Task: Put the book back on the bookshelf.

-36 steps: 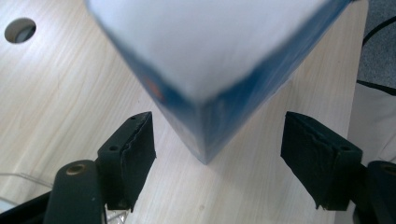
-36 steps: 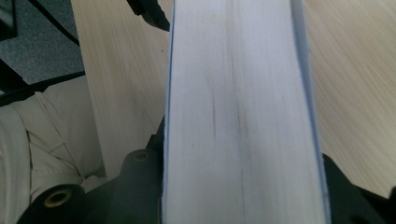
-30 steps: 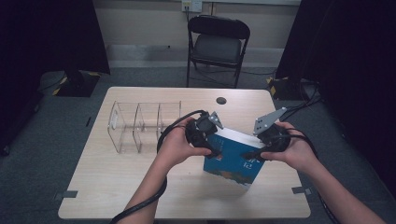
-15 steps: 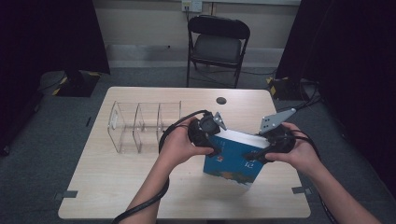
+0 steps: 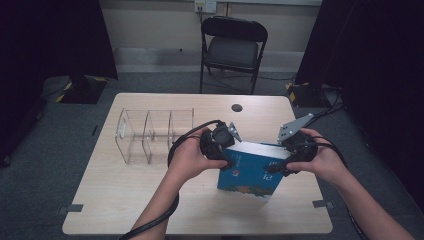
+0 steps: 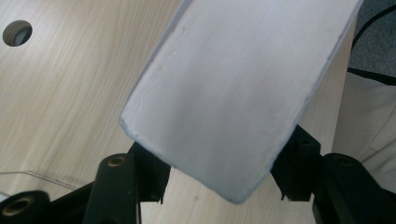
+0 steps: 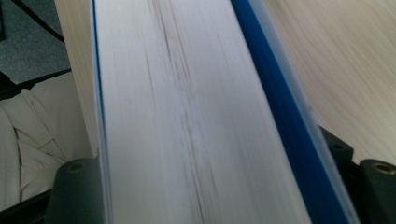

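High view, table (image 5: 125, 200): one light wooden top, with one round hole (image 5: 236, 107) seen near its far edge.
Rack (image 5: 150, 135): one clear plastic divider rack is set at the table's left; three compartments can be counted, and nothing is seen in any of them.
Left hand (image 5: 187, 157): one, wrapped around the left gripper (image 5: 220, 147), which is pressed against the book's left end.
Left gripper view: the white page edge of the book (image 6: 233, 88) is seen between the two black jaws; the jaws are closed against its covers, one on each side.
Book (image 5: 250, 172): one, blue-covered, held upright and tilted at the table's centre-right, between the two grippers; whether its lower edge touches the table cannot be told.
Right gripper (image 5: 287, 162): pressed against the book's right end, held by the right hand (image 5: 320, 160); one grey plate is seen on top.
Right gripper view: the book (image 7: 187, 116) is seen lengthwise, page block and blue cover, with the jaws clamped on either side.
Chair (image 5: 232, 45): one dark folding chair is seen behind the table.
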`<state>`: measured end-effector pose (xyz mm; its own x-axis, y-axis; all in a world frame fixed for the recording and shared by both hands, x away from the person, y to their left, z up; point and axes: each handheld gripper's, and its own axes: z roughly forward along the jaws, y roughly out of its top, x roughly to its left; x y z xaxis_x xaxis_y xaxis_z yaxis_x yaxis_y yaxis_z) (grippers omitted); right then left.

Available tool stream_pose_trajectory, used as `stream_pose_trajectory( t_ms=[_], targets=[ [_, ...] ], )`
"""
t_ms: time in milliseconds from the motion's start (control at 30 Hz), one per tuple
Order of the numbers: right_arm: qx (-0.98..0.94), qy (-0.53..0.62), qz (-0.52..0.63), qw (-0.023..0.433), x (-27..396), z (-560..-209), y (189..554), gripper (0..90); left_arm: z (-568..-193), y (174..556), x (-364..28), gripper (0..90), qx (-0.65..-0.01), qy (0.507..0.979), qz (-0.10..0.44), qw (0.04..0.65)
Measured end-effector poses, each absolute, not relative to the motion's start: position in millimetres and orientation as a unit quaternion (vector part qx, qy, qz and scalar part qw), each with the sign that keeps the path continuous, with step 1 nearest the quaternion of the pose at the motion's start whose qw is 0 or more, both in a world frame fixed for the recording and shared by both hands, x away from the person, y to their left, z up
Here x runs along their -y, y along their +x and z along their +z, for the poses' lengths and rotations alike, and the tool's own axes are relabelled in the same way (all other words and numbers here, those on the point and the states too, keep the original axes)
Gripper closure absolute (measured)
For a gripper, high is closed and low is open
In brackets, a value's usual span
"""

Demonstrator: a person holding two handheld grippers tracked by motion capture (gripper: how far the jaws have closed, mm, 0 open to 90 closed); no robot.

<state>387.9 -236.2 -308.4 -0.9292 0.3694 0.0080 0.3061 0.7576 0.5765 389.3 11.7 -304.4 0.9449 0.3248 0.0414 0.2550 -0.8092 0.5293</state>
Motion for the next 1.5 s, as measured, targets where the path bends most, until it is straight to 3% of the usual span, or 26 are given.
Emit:
stream_pose_trajectory(
  t_ms=[333, 933, 1333, 1500],
  targets=[
    [-0.932, 0.194, 0.304, 0.042, 255, -322, 389, 26.3, -301, 378, -14, 52.3, -0.154, 0.952, 0.056, 0.26],
    [-0.926, 0.206, 0.313, 0.038, 262, -345, 388, 27.1, -295, 386, 9, 45.5, -0.116, 0.958, 0.051, 0.259],
    [-0.919, 0.214, 0.327, 0.039, 270, -349, 387, 27.0, -294, 388, 28, 48.0, -0.091, 0.968, 0.045, 0.23],
    [-0.916, 0.223, 0.331, 0.038, 278, -354, 384, 27.0, -298, 388, 31, 48.1, -0.11, 0.968, 0.038, 0.222]
  ],
)
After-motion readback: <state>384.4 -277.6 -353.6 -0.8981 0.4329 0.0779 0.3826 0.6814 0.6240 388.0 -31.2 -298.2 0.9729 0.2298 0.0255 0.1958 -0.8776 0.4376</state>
